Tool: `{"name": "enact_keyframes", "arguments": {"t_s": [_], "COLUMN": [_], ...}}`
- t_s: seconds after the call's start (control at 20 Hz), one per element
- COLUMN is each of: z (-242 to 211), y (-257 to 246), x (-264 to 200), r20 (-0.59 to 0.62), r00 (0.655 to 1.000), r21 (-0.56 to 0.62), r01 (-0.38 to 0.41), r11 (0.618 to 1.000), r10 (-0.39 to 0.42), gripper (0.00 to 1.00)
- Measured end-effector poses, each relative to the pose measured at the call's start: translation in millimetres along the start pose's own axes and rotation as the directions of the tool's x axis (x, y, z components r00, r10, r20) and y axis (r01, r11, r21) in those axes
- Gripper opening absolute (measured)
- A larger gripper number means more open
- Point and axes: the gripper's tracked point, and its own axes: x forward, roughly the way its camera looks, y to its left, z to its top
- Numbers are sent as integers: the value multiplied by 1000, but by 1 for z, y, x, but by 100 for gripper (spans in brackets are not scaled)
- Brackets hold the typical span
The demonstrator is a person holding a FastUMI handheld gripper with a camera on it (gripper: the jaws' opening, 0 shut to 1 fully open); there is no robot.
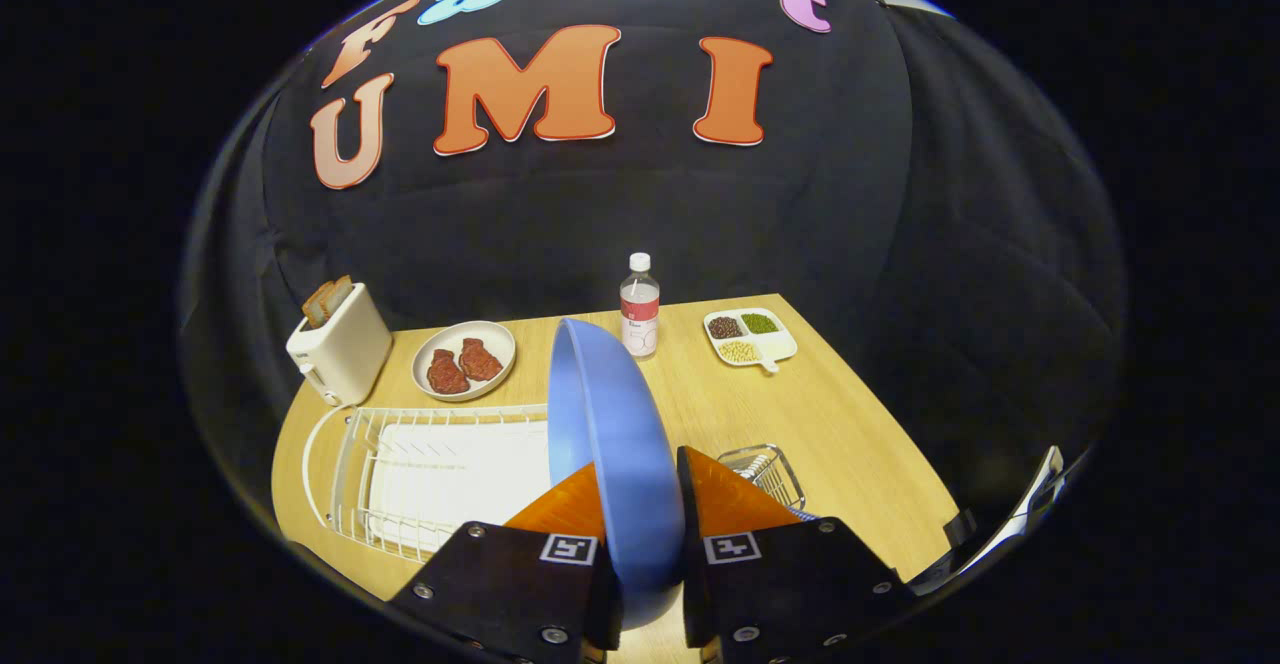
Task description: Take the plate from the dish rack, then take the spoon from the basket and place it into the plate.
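- hand-held gripper (645, 504) clamped on blue plate (610, 434), plate on edge, upright between both fingers
- white dish rack (430, 474) at 9 o'clock of plate, on wooden surface (850, 434)
- wire basket (765, 472) at 3 o'clock, just beside right finger
- toaster (340, 349), dish of meat (463, 361), bottle (640, 316), sectioned tray (750, 336) beyond, 10 to 1 o'clock

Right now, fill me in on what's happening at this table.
A person's handheld gripper is shut on a blue round plate, held on edge between its fingers above the light wooden table. The white wire dish rack lies just beside it, with no plate in it. The small wire basket sits just beyond the fingers; the spoon is not yet on the plate. Farther back stand a white toaster, a dish of meat and a clear bottle.
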Motion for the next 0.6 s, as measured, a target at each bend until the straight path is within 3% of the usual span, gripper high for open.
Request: {"name": "enact_keyframes", "arguments": {"t_s": [0.3,0.45,0.6], "z": [-58,-90,-122], "y": [22,25,41], "x": [-54,-76,-89], "r20": [-55,-65,-96], "r00": [985,979,956], "r21": [181,224,306], "r01": [-152,-175,-237], "r11": [972,959,922], "r10": [164,194,278], "gripper": [24,24,24]}}
